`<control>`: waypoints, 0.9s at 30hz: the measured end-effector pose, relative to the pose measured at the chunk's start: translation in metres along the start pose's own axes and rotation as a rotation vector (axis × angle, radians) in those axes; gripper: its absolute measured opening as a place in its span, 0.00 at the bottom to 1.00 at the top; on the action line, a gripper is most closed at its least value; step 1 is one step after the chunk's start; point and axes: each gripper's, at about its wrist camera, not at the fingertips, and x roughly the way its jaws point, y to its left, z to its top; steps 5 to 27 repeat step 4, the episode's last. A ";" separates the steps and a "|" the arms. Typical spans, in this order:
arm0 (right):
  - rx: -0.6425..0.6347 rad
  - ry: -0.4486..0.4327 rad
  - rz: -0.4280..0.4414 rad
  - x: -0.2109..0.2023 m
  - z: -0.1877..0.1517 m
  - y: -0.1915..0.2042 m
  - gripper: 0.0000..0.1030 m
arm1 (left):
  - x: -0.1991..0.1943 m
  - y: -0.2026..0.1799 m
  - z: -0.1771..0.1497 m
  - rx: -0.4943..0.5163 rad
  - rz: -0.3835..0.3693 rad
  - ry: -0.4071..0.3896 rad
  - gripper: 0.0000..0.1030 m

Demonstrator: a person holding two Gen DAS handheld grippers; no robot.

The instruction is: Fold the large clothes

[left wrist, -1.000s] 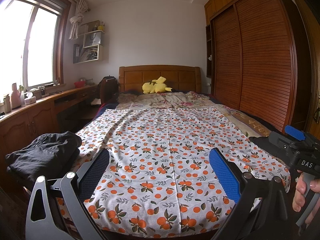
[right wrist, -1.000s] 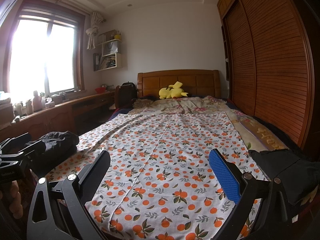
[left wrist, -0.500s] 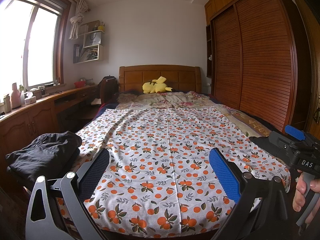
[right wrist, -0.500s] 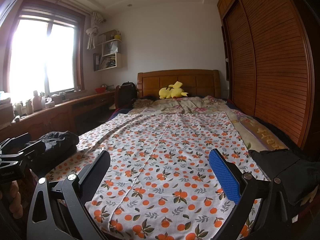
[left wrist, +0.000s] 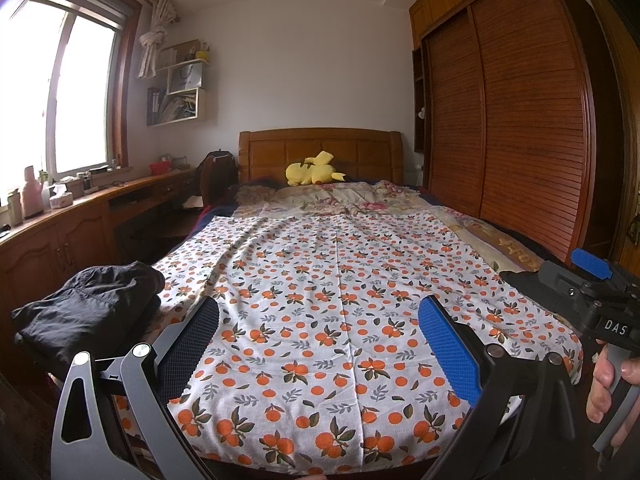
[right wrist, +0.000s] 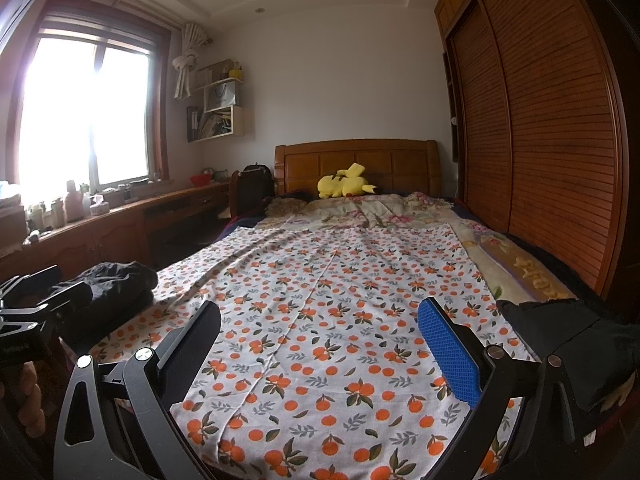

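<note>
A large white cloth printed with oranges (left wrist: 340, 300) (right wrist: 340, 312) lies spread flat over the bed, its near hem at the foot end. My left gripper (left wrist: 318, 344) hovers open above that near hem, nothing between its fingers. My right gripper (right wrist: 320, 344) is open too, above the same end and further right. A folded black garment (left wrist: 92, 312) (right wrist: 116, 284) sits at the bed's front left corner. Another dark garment (right wrist: 560, 328) lies at the front right corner. In the left wrist view the right gripper's body (left wrist: 592, 300) shows at the right edge, held by a hand (left wrist: 608, 384).
A wooden headboard (left wrist: 320, 152) with a yellow plush toy (left wrist: 314, 170) stands at the far end. A floral quilt (left wrist: 360, 200) covers the pillow end. A louvred wardrobe (left wrist: 500, 120) runs along the right. A wooden desk and cabinets (left wrist: 60, 236) with bottles line the left under the window.
</note>
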 end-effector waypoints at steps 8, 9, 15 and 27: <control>-0.001 -0.001 0.000 0.000 0.000 0.000 0.93 | 0.000 0.001 -0.002 0.001 0.000 0.002 0.98; -0.001 -0.001 0.000 0.000 0.000 0.000 0.93 | 0.000 0.001 -0.002 0.001 0.000 0.002 0.98; -0.001 -0.001 0.000 0.000 0.000 0.000 0.93 | 0.000 0.001 -0.002 0.001 0.000 0.002 0.98; -0.001 -0.001 0.000 0.000 0.000 0.000 0.93 | 0.000 0.001 -0.002 0.001 0.000 0.002 0.98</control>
